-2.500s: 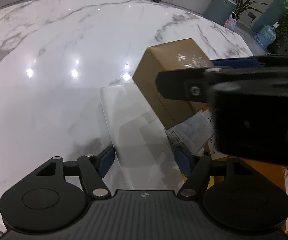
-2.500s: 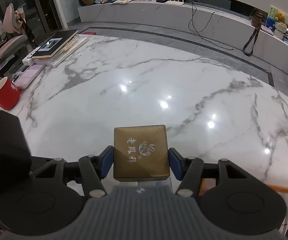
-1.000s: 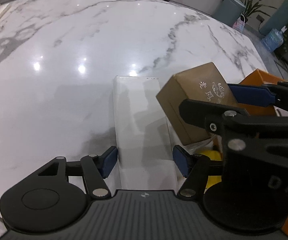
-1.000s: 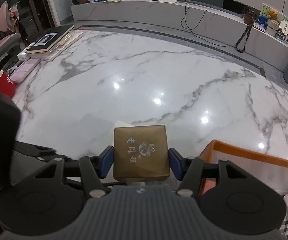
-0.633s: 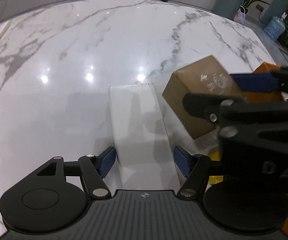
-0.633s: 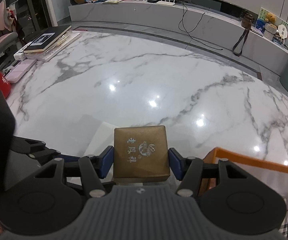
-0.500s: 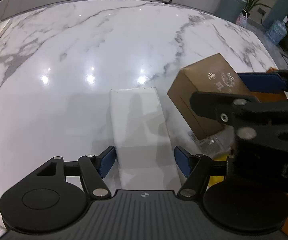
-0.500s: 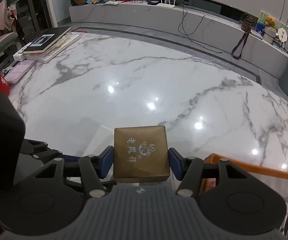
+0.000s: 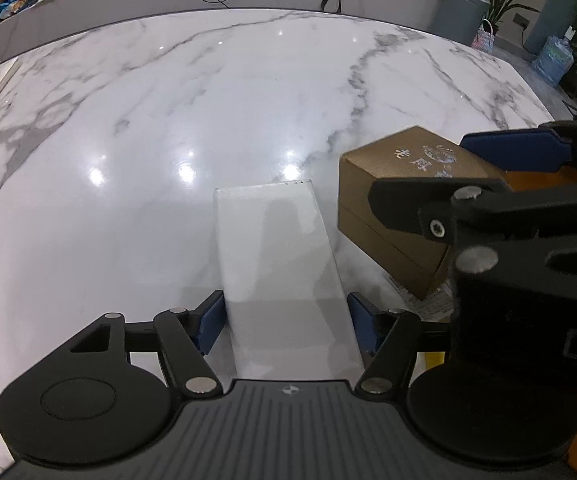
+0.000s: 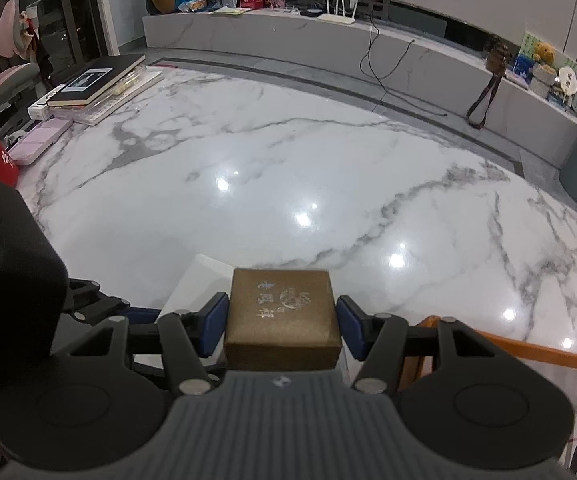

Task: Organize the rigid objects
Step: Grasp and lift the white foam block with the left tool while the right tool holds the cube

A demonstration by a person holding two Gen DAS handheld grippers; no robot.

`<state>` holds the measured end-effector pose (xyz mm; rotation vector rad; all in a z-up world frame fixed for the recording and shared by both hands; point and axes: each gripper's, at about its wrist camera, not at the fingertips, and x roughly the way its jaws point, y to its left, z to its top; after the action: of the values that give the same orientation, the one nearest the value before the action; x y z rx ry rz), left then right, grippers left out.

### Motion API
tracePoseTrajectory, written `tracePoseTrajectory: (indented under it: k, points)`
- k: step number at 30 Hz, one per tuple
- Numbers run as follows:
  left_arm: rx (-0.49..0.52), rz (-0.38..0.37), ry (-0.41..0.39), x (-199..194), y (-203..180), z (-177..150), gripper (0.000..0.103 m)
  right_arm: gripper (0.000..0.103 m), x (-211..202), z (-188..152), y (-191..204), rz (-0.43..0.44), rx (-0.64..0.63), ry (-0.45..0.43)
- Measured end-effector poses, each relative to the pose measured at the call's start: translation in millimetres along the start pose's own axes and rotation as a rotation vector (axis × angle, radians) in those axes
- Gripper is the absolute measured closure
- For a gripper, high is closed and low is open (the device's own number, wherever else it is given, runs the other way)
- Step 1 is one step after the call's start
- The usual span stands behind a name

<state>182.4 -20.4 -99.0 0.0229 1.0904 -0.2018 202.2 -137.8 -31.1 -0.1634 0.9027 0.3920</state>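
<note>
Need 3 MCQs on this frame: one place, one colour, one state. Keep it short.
1. Where is the white box?
A. between the left tool's fingers
B. on the books
C. in the red cup

2. What colour are the finger pads?
A. green
B. blue
C. yellow

3. What state is the right tool in?
A. open and empty
B. out of view
C. shut on the brown box

Key: 1 A, the box lies between the left tool's pads. 2 B, pads are blue. 3 C, both pads press the box's sides.
</note>
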Motion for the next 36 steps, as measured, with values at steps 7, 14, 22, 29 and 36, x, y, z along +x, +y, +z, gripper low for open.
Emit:
tracePoseTrajectory:
  k: [7,14,22,29,36]
  points:
    - [-0.024,0.003,-0.032,-13,7,-5,0.031,0.045,-10,-1,4,-0.005,-0.01,-0.044]
    - [-0.053,-0.015,-0.073,-34,11,-6,0.032,0.045,-27,-4,1,-0.034,0.012,-0.084]
    - [-0.067,-0.054,-0.105,-60,8,-4,0.032,0.045,-60,-11,-12,-0.027,0.085,-0.153]
    - [-0.015,-0.107,-0.173,-92,-11,7,0.032,0.045,-96,-21,-37,-0.024,0.142,-0.209]
    - [0.127,-0.151,-0.256,-130,-47,18,0.032,0.045,-129,-28,-68,-0.027,0.192,-0.228]
